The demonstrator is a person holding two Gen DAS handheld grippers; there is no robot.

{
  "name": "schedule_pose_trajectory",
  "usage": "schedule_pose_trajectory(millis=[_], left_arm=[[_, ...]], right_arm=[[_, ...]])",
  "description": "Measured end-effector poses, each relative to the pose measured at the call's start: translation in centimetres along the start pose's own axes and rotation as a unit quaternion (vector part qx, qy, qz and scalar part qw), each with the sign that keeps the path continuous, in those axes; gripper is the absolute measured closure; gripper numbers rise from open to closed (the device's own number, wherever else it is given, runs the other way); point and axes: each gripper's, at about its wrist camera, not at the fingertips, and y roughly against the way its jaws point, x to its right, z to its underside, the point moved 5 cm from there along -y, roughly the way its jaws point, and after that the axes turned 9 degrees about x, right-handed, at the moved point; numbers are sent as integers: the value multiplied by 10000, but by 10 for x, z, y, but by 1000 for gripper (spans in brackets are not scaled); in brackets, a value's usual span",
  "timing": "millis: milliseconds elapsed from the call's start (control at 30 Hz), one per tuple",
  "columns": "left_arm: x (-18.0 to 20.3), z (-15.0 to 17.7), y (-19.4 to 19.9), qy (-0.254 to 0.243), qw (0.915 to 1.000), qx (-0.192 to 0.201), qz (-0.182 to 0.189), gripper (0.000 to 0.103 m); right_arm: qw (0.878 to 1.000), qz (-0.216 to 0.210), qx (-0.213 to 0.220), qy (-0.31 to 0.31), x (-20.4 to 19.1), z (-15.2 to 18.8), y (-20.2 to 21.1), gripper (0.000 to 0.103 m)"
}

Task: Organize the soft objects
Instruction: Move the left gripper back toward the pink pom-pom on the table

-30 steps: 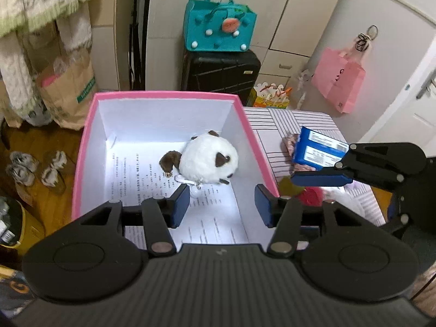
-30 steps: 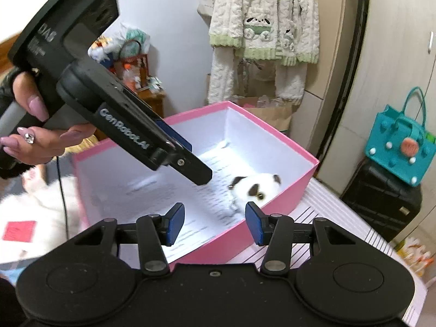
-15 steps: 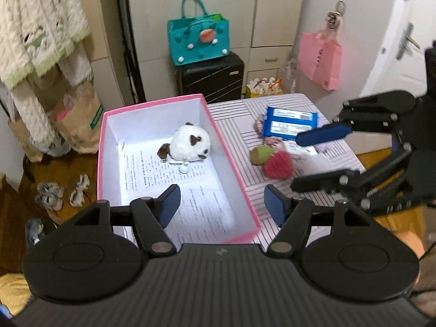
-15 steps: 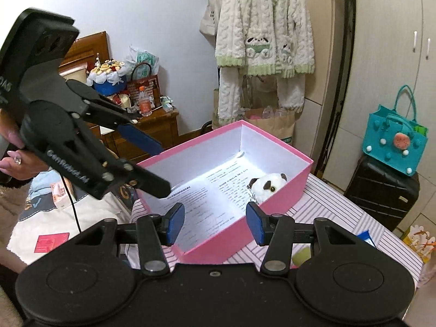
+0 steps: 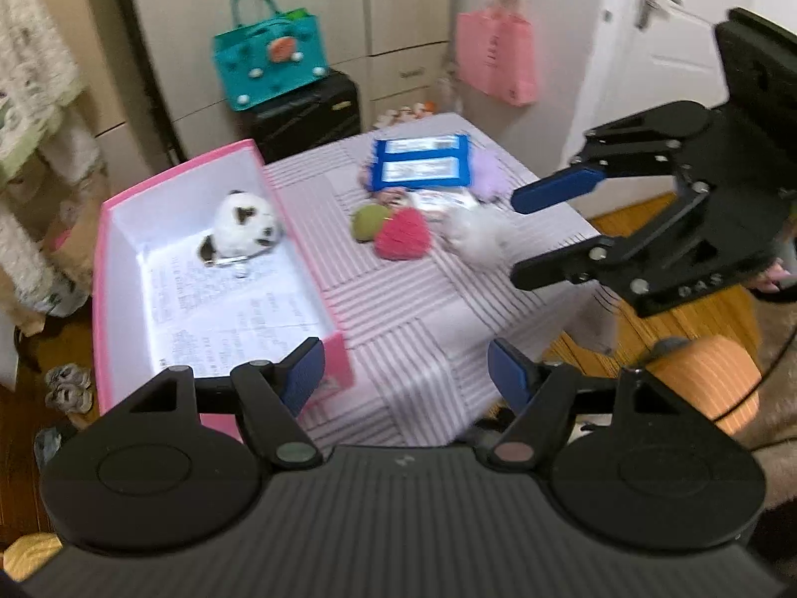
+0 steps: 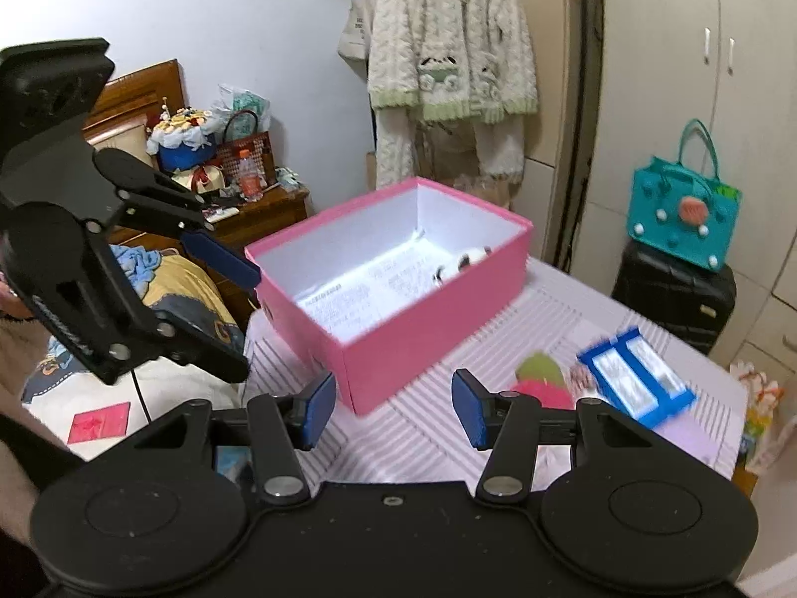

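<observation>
Both tools are raised above the striped table (image 5: 408,329), jaws spread wide and empty. The left gripper (image 5: 406,373) sits at lower centre of its view; the right gripper (image 5: 553,229), at right, faces the loose toys, probably to select the next one. The pink box (image 5: 319,269) runs lengthwise from lower left toward upper centre. The panda plush (image 5: 244,231) already lies at its far end, facing roughly right. The red plush (image 5: 402,234), green plush (image 5: 368,219) and white plush (image 5: 475,234) remain clustered mid-frame outside the box.

- Your box (image 5: 124,209) at frame left is pink outside, white inside.
- The plush (image 5: 244,229) in it is white with dark patches.
- Your surface (image 5: 413,329) is lilac-and-white striped.
- At centre lie a red toy (image 5: 401,240) and a green toy (image 5: 367,219).
</observation>
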Motion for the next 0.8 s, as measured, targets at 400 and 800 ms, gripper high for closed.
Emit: schedule_pose_trajectory(millis=[400, 800], left_arm=[[16, 2, -47, -61, 9994, 56, 322, 30], [24, -14, -101, 110, 9930, 1101, 414, 32]], right_arm=[[9977, 378, -124, -558, 31, 67, 19, 43], [9944, 773, 104, -711, 63, 100, -5, 39]])
